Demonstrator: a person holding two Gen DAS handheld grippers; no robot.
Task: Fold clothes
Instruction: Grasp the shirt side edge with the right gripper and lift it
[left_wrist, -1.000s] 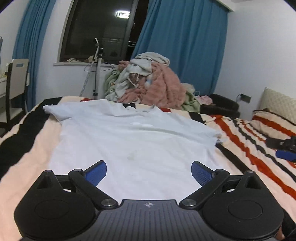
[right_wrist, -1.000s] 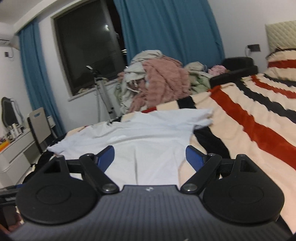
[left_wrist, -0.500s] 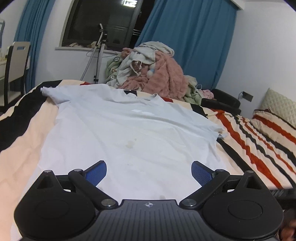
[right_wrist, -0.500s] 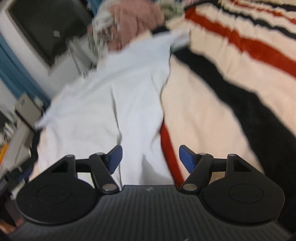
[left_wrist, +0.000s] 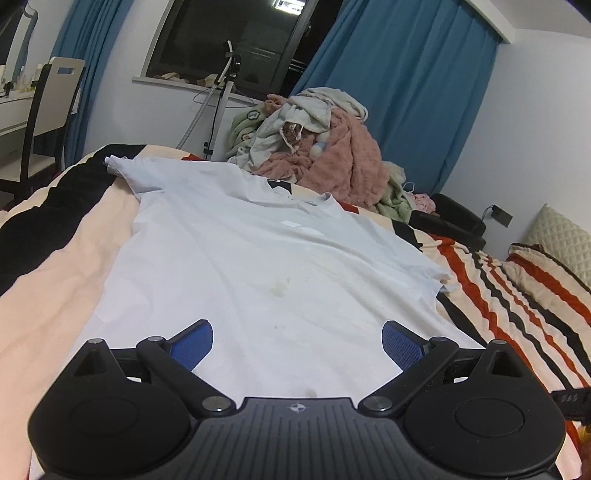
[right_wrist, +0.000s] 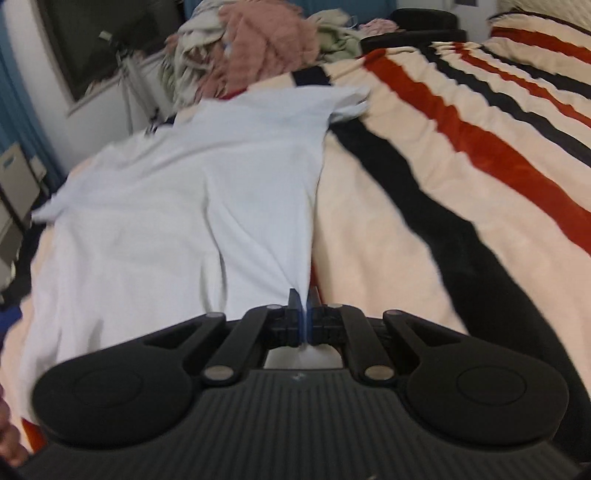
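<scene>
A bed under a blanket striped cream, black and red fills both views. Blue curtains hang on either side of a dark window beyond the bed's far edge, and a chair stands off the far left corner beside a white desk.

A pale blue T-shirt lies spread flat along the bed, collar toward the far edge and hem at the near edge. One sleeve reaches toward the far left corner, the other lies out over the stripes on the right. Faint yellowish stains mark the middle of the shirt.

A pile of clothes, pink, grey and green, is heaped past the far edge behind the collar, with a tripod just left of it.

The left gripper hovers over the hem near the bed's near edge, its blue pads spread wide apart with nothing between them. The right gripper has its jaws pressed together, clamped on the shirt's near right hem corner; cloth pulls into creases running up from the pinch. The right wrist view is blurred.
</scene>
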